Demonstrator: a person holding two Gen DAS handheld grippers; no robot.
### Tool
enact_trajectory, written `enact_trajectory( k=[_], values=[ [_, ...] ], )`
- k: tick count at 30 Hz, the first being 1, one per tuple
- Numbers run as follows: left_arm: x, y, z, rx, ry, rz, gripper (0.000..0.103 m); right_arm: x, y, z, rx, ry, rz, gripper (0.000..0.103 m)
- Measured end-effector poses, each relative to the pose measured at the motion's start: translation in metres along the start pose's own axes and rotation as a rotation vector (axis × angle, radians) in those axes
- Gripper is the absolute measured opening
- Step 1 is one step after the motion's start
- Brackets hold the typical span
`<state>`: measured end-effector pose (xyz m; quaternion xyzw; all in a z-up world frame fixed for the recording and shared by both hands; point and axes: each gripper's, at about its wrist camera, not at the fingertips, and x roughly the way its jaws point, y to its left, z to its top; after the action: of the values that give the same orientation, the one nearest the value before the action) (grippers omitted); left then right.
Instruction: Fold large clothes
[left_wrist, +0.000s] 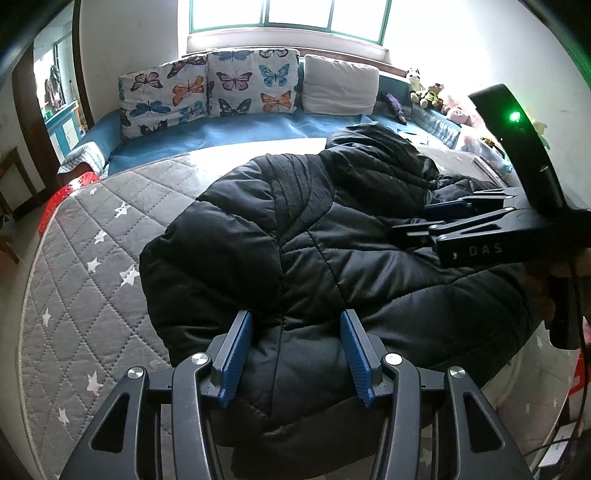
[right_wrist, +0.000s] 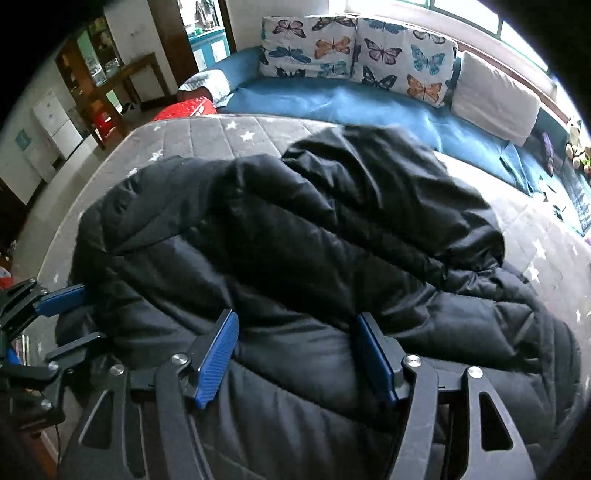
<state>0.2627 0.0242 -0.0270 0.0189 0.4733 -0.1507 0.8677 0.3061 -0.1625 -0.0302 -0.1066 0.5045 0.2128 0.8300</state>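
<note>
Blue-padded left gripper: jaws half apart, straddling a puffed fold of the black quilted jacket; grip uncertain. Right gripper: jaws wider, likewise astride the jacket. Jacket heaped on grey star-print mattress.

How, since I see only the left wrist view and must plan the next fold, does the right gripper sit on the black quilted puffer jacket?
Observer: The right gripper straddles a puffy ridge of the black quilted puffer jacket. Fabric fills the gap between its blue pads, but I cannot tell whether they pinch it.
Operator: And what lies past it, on the jacket's right side?
Observer: That side rests on the grey star-patterned quilted mattress, with bare mattress showing beyond it.
</note>
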Motion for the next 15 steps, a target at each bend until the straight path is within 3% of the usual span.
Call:
enact_trajectory(
  k=[6,9,13,15],
  values=[
    [0.000,0.002,-0.001,-0.009,-0.002,-0.010,0.053,-0.023,0.013,0.027,0.023,-0.060,0.046,0.067],
    [0.000,0.003,-0.001,-0.011,-0.003,-0.013,0.054,-0.013,0.028,0.043,0.018,-0.066,0.080,0.067],
    [0.001,0.004,-0.001,-0.013,-0.009,-0.016,0.054,0.033,0.038,0.048,-0.021,0.033,-0.012,0.067],
    [0.002,0.006,-0.001,-0.018,-0.006,-0.017,0.054,0.038,0.036,0.048,-0.014,0.025,-0.023,0.067]
  ],
)
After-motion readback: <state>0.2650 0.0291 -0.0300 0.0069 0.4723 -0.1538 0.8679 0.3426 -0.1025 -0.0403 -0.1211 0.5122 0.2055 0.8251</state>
